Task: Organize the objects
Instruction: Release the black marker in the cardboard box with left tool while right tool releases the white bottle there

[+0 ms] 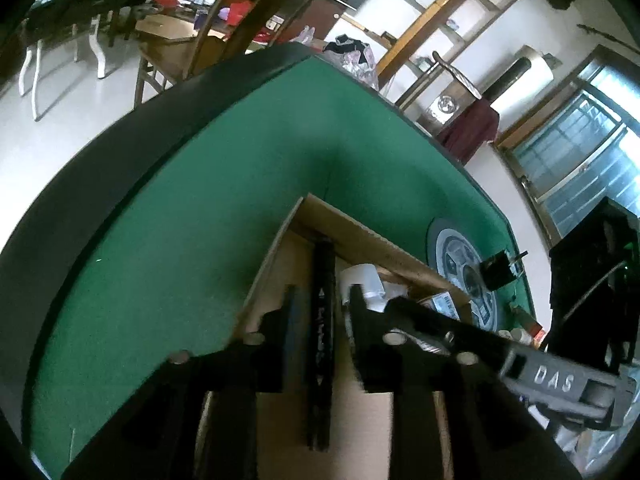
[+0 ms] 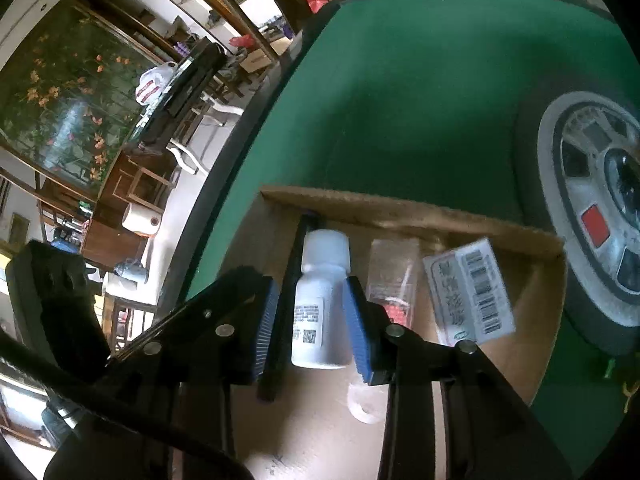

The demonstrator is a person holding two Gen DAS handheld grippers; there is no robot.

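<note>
A shallow cardboard box [image 1: 356, 236] [image 2: 400, 206] lies on the green table [image 1: 200, 200] [image 2: 420, 80]. In it lie a long black stick [image 1: 322, 320] [image 2: 286, 300], a white bottle [image 2: 320, 304] [image 1: 364, 282], a clear packet with red contents [image 2: 394, 284] and a white barcoded packet [image 2: 470, 292] [image 1: 444, 304]. My left gripper [image 1: 320, 304] hangs open over the box, its fingers either side of the black stick. My right gripper [image 2: 308, 308] is open, its blue pads [image 2: 356, 320] flanking the white bottle and the stick, with a gap on the left side.
A round grey dial panel [image 2: 592, 208] [image 1: 464, 272] is set in the table to the right of the box. A clear ring [image 2: 366, 402] lies on the box floor. Small items [image 1: 524, 330] sit at the table's far right edge. Chairs and tables stand beyond.
</note>
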